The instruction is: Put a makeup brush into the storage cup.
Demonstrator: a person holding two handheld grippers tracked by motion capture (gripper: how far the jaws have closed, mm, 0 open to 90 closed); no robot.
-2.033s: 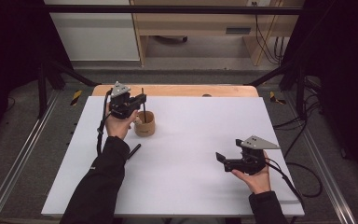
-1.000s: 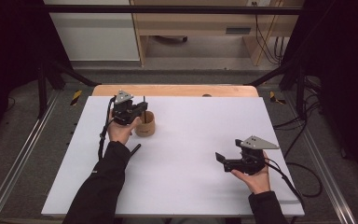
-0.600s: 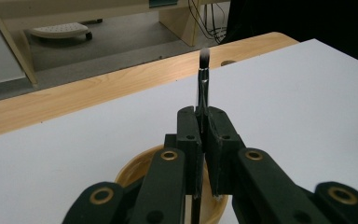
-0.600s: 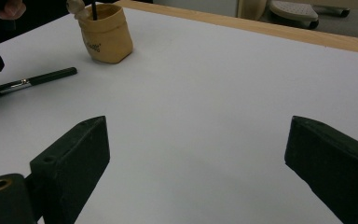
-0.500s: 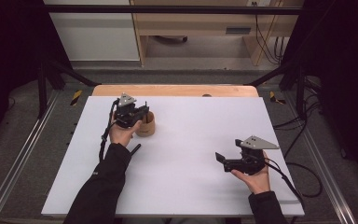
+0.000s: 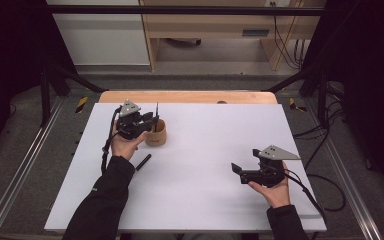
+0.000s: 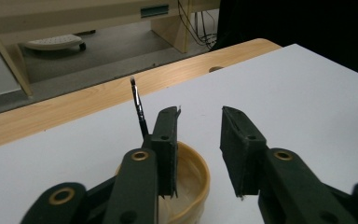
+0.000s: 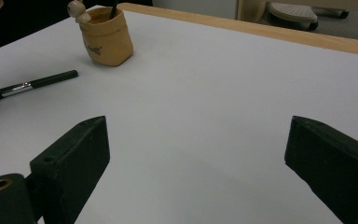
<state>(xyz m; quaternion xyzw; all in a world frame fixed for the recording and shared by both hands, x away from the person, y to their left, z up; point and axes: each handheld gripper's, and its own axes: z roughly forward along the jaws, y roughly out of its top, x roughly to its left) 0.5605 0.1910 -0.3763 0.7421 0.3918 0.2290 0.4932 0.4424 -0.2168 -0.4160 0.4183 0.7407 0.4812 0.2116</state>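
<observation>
1. Left gripper [image 6: 149,120]: jaws just been opening, part open, nothing between them; thin brush [image 7: 139,108] stands free in the cup [image 6: 156,134].
2. Right gripper [image 6: 240,172]: jaws wide, empty, well apart from the cup.
3. Progress, judged: one brush stowed; one black brush [image 6: 143,162] left lying on the table [image 6: 205,150].
4. Count: two brushes, one cup.

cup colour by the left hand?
Tan, light yellowish-brown cup with a small dark marking on its side; the right gripper view shows it best.

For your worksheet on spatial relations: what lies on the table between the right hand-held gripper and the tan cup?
Nothing: bare white table runs from the right hand-held gripper to the tan cup, as the right gripper view shows.
</observation>
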